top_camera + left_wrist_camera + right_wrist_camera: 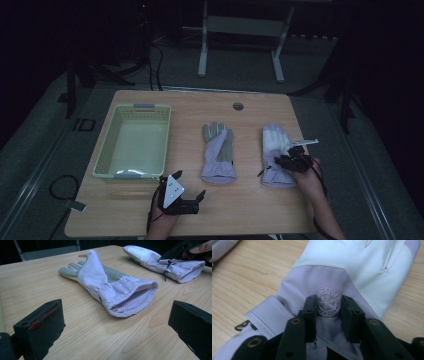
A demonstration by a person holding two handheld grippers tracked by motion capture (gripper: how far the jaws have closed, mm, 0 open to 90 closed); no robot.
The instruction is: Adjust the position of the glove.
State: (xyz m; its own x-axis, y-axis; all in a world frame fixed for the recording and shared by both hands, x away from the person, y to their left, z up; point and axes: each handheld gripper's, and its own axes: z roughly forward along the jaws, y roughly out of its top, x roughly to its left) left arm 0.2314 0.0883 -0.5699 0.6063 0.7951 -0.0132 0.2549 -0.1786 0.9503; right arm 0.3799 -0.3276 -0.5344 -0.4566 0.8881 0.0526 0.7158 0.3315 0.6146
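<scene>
Right gripper [328, 312] pinching a fold of the right-hand glove [276, 150] at its round badge, left gripper [112, 332] hovering wide open near the middle glove [110, 287], basket [105, 150] beside.

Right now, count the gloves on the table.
2. One lilac-and-grey glove lies mid-table, beside the basket. The other glove lies farther right, with the right gripper pinching its fabric. None appear hidden.
</scene>
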